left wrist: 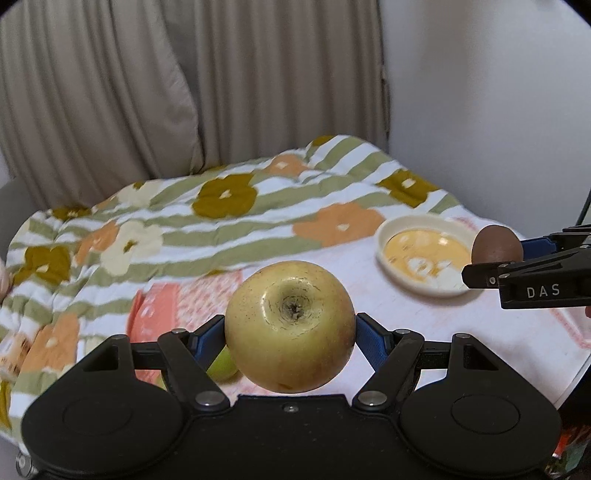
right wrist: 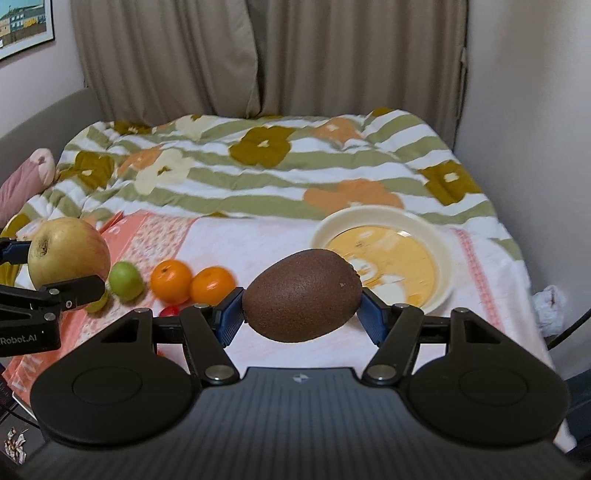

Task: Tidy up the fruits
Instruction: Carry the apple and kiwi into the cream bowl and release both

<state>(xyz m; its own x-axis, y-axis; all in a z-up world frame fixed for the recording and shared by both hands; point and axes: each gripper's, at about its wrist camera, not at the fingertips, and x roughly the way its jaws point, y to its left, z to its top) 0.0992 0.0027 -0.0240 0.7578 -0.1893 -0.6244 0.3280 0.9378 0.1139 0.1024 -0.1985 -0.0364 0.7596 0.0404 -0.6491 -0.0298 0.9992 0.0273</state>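
Dim, warm indoor light, soft shadows; fisheye bends the curtain [left wrist: 184, 85] edges, corners vignette black, bedspread [right wrist: 280, 166] slightly motion-blurred, small glare in bowl [right wrist: 384, 254].

Black tool [left wrist: 290, 328], blue pads [left wrist: 369, 341]

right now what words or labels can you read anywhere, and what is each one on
"DAS" on the black side of the right gripper, left wrist view; it may run on out of frame.
"Robot.AI" on the black body of the left gripper, right wrist view, cut off at the frame edge.
The wall poster and the plate show pictures, no legible words.
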